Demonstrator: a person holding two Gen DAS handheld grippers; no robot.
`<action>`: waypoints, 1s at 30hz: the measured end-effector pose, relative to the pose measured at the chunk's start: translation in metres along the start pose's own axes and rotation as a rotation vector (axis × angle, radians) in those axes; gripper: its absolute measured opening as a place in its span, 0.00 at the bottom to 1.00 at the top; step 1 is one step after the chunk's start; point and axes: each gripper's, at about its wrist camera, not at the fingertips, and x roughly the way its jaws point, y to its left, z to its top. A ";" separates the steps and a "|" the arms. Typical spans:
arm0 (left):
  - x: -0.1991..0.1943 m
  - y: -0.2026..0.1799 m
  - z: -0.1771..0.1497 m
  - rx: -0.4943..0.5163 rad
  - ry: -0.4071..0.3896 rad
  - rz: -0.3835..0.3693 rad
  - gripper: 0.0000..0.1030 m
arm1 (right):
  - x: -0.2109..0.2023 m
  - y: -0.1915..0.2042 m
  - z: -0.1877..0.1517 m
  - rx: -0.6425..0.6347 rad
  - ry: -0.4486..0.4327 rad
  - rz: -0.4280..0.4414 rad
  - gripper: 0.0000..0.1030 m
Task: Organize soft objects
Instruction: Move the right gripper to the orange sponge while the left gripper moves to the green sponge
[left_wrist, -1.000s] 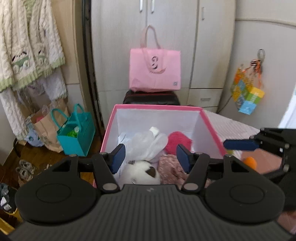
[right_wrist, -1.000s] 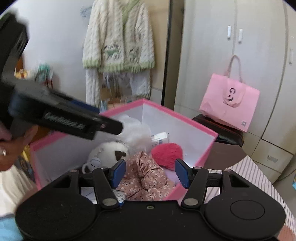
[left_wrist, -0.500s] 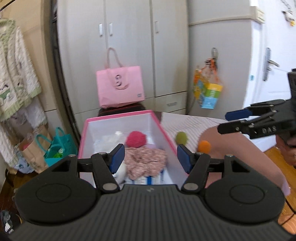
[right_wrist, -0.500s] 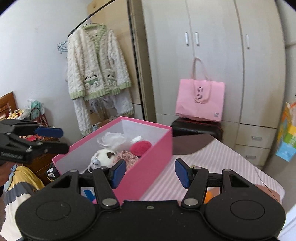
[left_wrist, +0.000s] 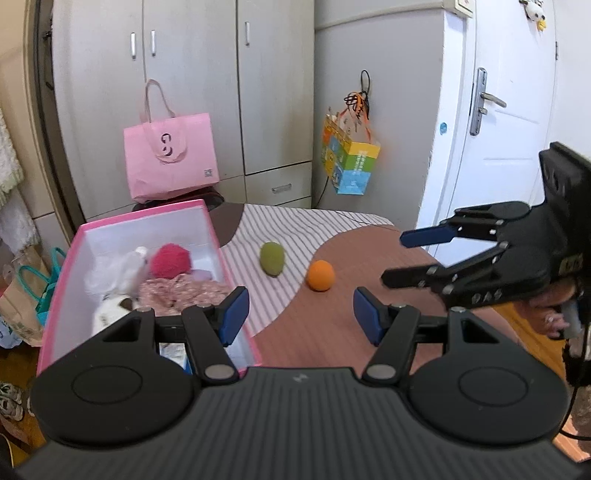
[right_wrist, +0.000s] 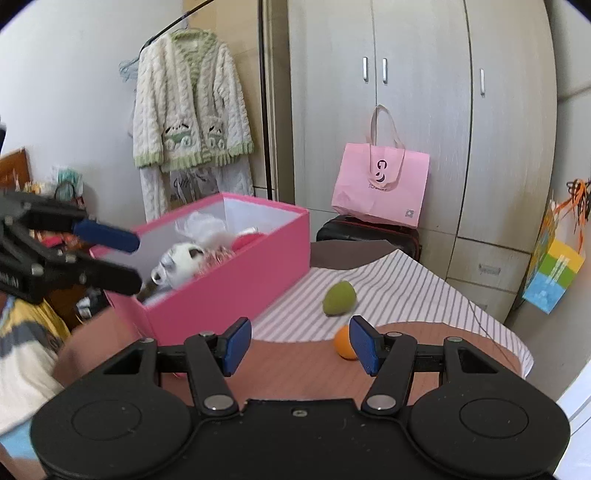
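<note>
A pink box (left_wrist: 216, 230) (right_wrist: 229, 280) stands on the table and holds a white plush toy (left_wrist: 110, 312) (right_wrist: 177, 260), a red pompom (left_wrist: 170, 260), floral fabric (left_wrist: 181, 290) and a clear bag (left_wrist: 114, 267). A green soft ball (left_wrist: 272, 258) (right_wrist: 340, 297) and an orange ball (left_wrist: 320, 276) (right_wrist: 341, 341) lie on the table to the box's right. My left gripper (left_wrist: 300, 314) is open and empty, above the table near the box's right wall. My right gripper (right_wrist: 300, 345) is open and empty, just short of the orange ball.
The table has a striped cloth (left_wrist: 295, 229) and brown surface (left_wrist: 332, 332). A pink tote bag (left_wrist: 170, 162) sits on a black case before grey wardrobes. A colourful bag (left_wrist: 349, 162) hangs by the white door (left_wrist: 509, 129). A knitted cardigan (right_wrist: 192, 107) hangs at left.
Both grippers have swung right, away from over the box. The green and orange balls have come into view in front of them. Both stay open and empty.
</note>
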 end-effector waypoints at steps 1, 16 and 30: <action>0.004 -0.003 0.000 -0.002 0.003 0.003 0.60 | 0.003 -0.002 -0.005 -0.013 -0.001 -0.005 0.62; 0.089 -0.026 0.012 -0.136 -0.056 0.077 0.60 | 0.098 -0.036 -0.038 0.048 0.009 0.003 0.62; 0.189 -0.018 0.019 -0.188 0.018 0.225 0.58 | 0.137 -0.053 -0.037 -0.039 0.071 -0.003 0.62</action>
